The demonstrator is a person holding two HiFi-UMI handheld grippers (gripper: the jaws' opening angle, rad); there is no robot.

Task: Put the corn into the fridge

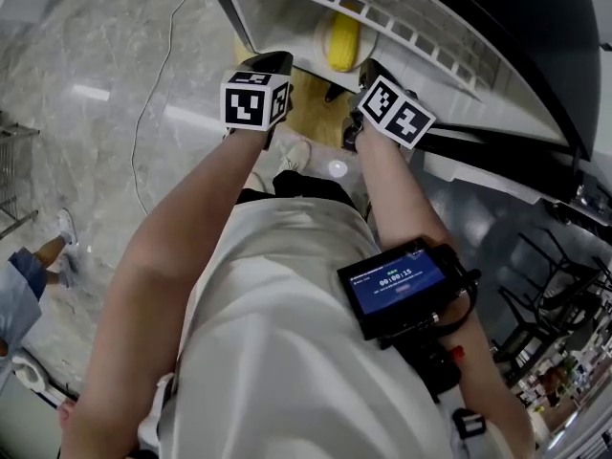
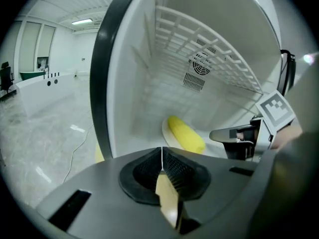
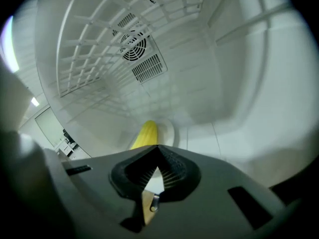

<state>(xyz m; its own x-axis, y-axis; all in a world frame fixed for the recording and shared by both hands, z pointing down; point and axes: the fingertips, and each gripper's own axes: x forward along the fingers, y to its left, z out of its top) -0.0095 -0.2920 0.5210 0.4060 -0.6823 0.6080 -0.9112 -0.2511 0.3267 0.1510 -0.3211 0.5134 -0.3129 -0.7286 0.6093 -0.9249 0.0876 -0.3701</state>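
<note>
corn (image 3: 145,133) in fridge (image 3: 239,83), end hidden behind closed empty right gripper (image 3: 158,156), left gripper (image 2: 161,153) closed empty

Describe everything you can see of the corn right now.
The corn is a plain yellow cob with no husk showing; its kernels are too blurred to make out. It lies on its side on a white plate on the bottom of the open fridge, below the white wire shelf. Only the plate touches it. The left gripper and right gripper are both shut, empty and short of it.
</note>
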